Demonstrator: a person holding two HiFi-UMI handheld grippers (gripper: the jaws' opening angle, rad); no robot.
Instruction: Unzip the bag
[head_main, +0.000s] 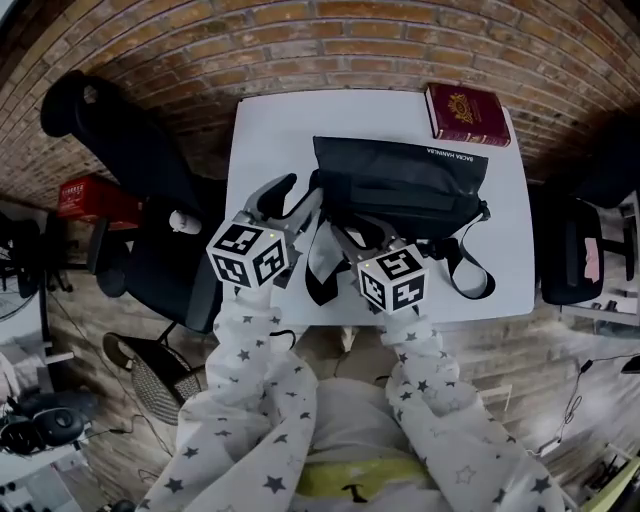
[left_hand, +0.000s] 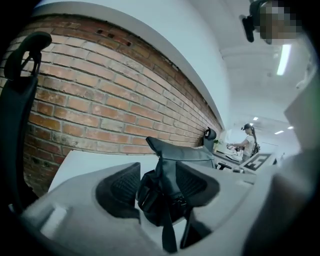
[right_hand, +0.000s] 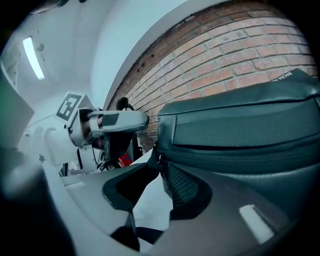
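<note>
The bag (head_main: 400, 185) lies flat in the middle of the table (head_main: 270, 130), its flap towards me and its strap (head_main: 470, 275) trailing off the near right side. A book (head_main: 466, 113) sits well clear at the far right corner.

My left gripper (left_hand: 157, 182) is at the bag's left end with its fingers wide. The end of the bag, with its strap buckle, stands between them, but I don't see the pads pressing on it, so I hold nothing yet.

The right gripper (right_hand: 160, 187) is low at the near left corner of the bag, also wide. Only bare table shows between its fingers, and the bag's corner sits right against the inner one. I can't make out the zip pull for certain; something small at that corner seam may be it.

By my reckoning the job is at its start: get a hold, then pull. I want the left to close firmly on the bag's end, on fabric and not the loose strap, so the bag can't slide. The right must find the pull itself and pinch it squarely. Then I draw it along the zip line, level with the table, keeping the bag taut between both hands. The risk is catching the flap instead.
</note>
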